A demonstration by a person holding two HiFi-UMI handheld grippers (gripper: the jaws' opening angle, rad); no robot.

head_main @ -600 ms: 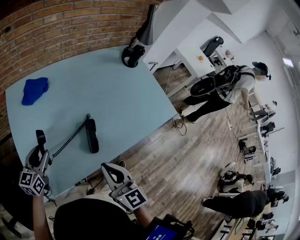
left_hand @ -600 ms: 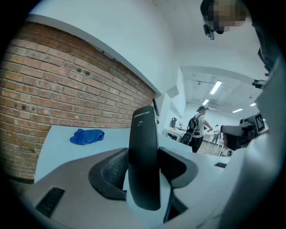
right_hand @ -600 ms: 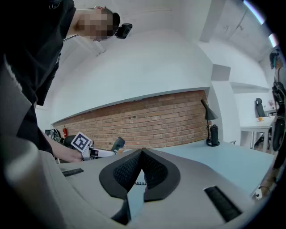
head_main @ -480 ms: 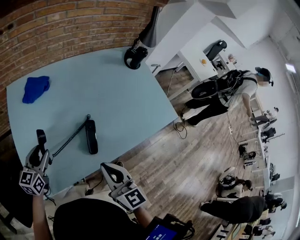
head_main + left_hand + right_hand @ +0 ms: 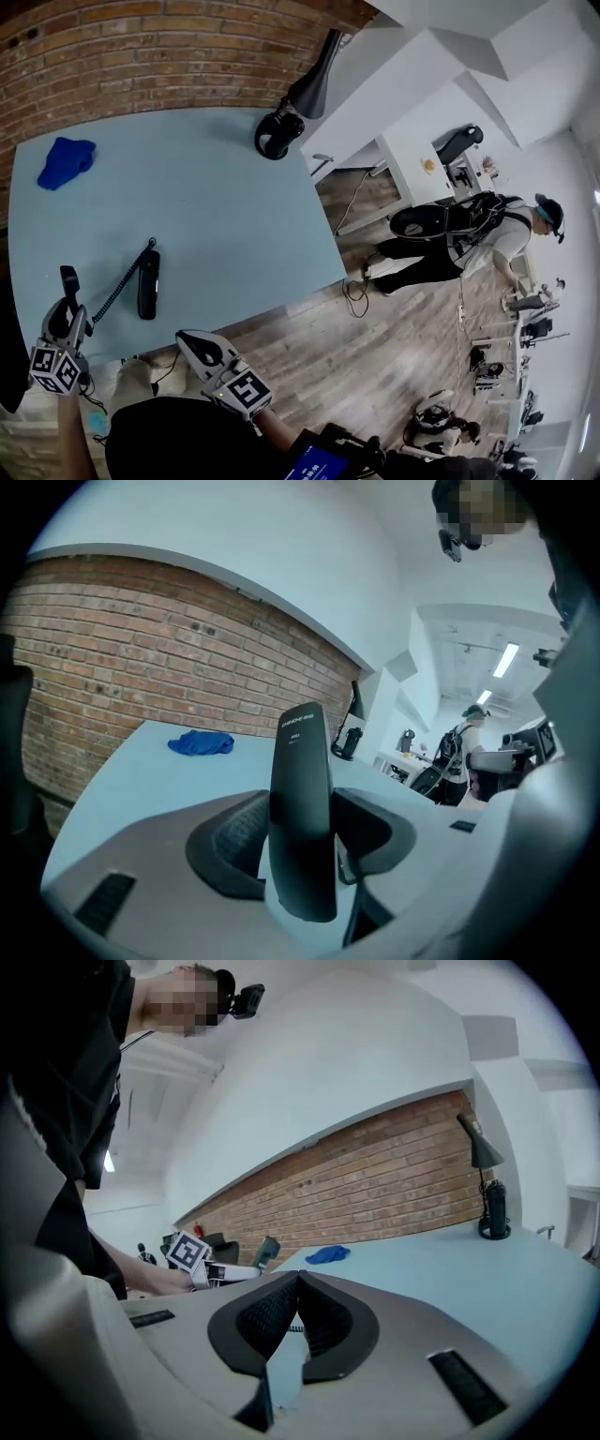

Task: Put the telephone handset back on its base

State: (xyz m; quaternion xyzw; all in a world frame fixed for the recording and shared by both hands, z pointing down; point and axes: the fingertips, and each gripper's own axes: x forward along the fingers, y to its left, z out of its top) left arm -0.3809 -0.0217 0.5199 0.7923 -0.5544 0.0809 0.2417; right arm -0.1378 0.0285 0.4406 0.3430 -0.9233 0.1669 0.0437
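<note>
The left gripper point(image 5: 63, 315), at the near left edge of the light blue table point(image 5: 225, 216), was clamped on the black telephone handset point(image 5: 302, 789), which stood upright between its pads and clear of the tabletop. A coiled cord point(image 5: 120, 284) ran from there across the table to the slim black base point(image 5: 148, 284), which lay flat just to the right. A crumpled blue cloth point(image 5: 66, 161) sat well beyond, near the brick wall. The right gripper point(image 5: 298, 1288) hovered off the table's near edge, its jaws closed together on nothing. A black desk lamp point(image 5: 274, 139) stood at the far right corner, and a person point(image 5: 469, 239) bent over farther right.
</note>
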